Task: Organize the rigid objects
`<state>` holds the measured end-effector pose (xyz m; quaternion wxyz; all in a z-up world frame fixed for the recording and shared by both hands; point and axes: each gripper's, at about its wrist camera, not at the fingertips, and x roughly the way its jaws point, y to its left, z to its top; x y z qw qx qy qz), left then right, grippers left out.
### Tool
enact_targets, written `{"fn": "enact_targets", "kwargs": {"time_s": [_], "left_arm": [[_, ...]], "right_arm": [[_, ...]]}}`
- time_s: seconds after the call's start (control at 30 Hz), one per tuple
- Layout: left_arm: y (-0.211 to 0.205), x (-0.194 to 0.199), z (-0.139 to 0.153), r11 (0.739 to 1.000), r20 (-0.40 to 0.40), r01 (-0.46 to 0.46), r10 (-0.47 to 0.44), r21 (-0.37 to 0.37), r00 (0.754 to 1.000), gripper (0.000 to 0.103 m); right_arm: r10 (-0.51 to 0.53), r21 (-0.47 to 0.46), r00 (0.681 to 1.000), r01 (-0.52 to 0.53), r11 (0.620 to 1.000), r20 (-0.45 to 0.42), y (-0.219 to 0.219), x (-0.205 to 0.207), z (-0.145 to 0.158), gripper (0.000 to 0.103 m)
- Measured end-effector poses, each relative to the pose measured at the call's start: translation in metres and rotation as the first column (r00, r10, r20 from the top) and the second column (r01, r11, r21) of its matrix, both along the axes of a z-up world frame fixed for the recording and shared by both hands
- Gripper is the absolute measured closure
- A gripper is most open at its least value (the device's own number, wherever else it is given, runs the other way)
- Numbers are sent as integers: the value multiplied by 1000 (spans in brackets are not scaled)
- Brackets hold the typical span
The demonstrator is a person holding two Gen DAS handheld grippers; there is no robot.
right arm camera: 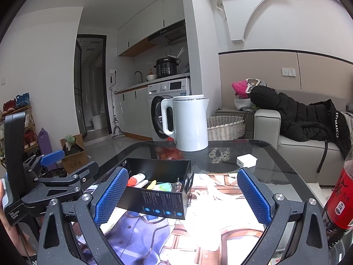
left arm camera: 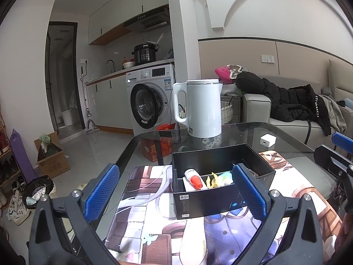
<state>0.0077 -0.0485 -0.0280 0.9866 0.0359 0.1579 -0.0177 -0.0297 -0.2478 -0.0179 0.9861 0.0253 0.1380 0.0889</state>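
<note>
Both grippers hover low over the desk with jaws spread wide and nothing held: the left gripper (left arm camera: 176, 190) frames the near corner of the box (left arm camera: 220, 190), and the right gripper (right arm camera: 183, 196) stands just to the box's right. That black box is an open, thin-walled carton resting on a printed mat (left arm camera: 141, 198); judge it light and stiff, but prone to flex if squeezed across the open top, so grip one wall near a corner. Inside lie a white tube with a red cap (left arm camera: 195, 177), a yellow clip (left arm camera: 210, 180) and a green packet (left arm camera: 225, 174); all look small, light and rigid, and the tube's round body may roll, so take it across its middle. A red-labelled bottle (right arm camera: 339, 201) stands at the right. Beyond the mat, the glass desk (left arm camera: 253, 130) is smooth and likely slippery; it carries a white charger (left arm camera: 267, 140) and a kettle (left arm camera: 203, 108). Farther off are a washer (left arm camera: 150, 99) and sofa (left arm camera: 286, 119).
</note>
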Motion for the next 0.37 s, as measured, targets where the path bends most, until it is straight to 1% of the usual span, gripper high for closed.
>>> {"fn": "enact_targets", "kwargs": {"time_s": [0.3,0.37], "left_arm": [[0,2,1,1000,-1,-12,12,15,1000,0],[1,2,1,1000,-5,-8,8,8,1000,0]], "right_arm": [[1,-1,1000,-1,1000,-1,0,0,0,2],[0,-1,1000,0,1000,-2,0,0,0,2]]}}
